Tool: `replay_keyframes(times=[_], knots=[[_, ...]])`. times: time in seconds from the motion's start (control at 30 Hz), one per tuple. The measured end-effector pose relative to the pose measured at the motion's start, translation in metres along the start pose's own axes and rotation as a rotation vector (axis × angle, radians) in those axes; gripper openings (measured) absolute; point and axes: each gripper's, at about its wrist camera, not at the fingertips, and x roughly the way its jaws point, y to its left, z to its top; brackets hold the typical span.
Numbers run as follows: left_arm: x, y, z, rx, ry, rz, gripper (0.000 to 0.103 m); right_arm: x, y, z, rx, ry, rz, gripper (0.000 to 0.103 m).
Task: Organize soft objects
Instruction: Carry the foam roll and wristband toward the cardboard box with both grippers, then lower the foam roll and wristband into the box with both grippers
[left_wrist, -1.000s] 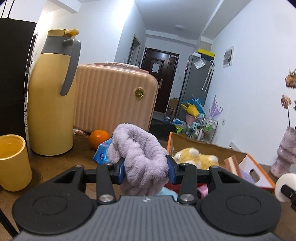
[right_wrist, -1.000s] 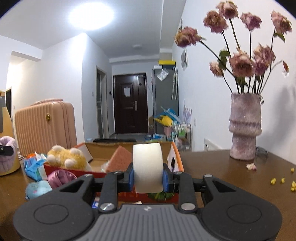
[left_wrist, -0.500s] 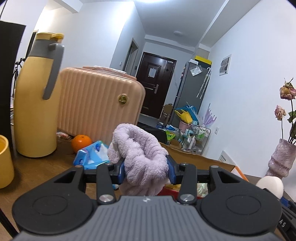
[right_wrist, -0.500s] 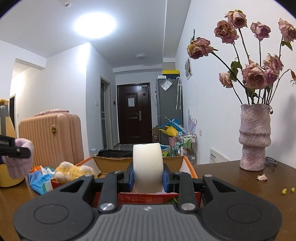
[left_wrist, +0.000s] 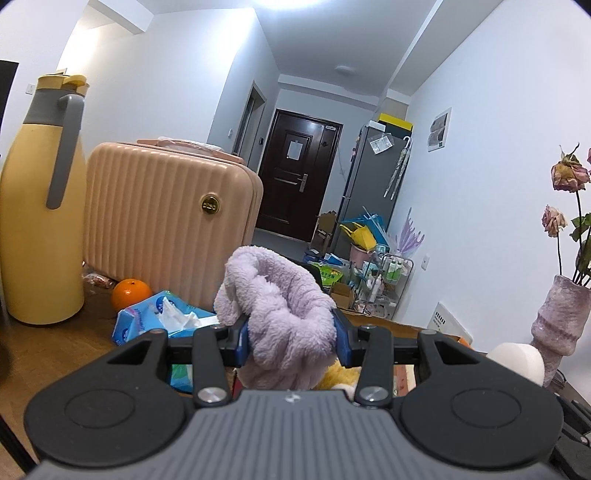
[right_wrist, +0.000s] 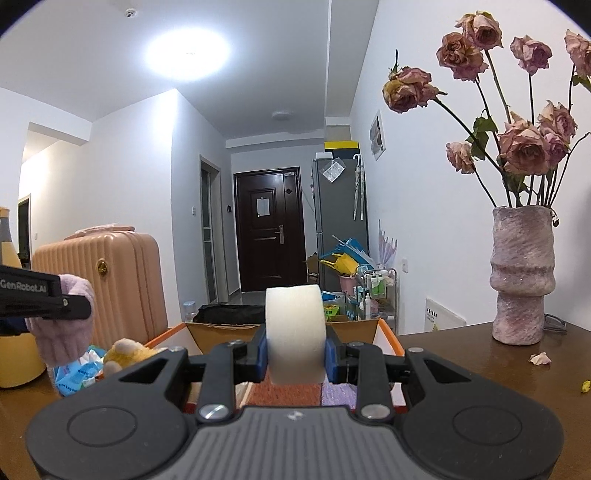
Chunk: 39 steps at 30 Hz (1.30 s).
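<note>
Your left gripper (left_wrist: 289, 336) is clamped on one fluffy lilac cloth (left_wrist: 280, 310) that bulges up between its fingers, with one yellow plush toy (left_wrist: 338, 376) just below them. Your right gripper (right_wrist: 295, 356) squeezes one white foam block (right_wrist: 295, 332) upright between its fingers, directly over one orange-rimmed cardboard box (right_wrist: 386, 334).

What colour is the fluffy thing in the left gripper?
Pale purple fluffy cloth; left wrist view shows it best.

Yellow thermos jug (left_wrist: 38, 206) beside ribbed pink suitcase (left_wrist: 170, 218); orange (left_wrist: 131, 293) at its base; vase (right_wrist: 522, 275) of dried roses (right_wrist: 517, 110); dark door (right_wrist: 266, 229) beyond.
</note>
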Motion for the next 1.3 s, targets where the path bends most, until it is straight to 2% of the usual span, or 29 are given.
replay_keyframes(times=[0.57,1.3], knots=[[0.045,-0.019,0.0,0.029,0.002,-0.007,0.044,0.039,0.0,0.002,0.005,0.017,0.006,0.028],[0.09,-0.045,-0.008,0.119,0.011,-0.007,0.044,0.09,-0.007,0.002,-0.011,0.067,-0.016,0.028]])
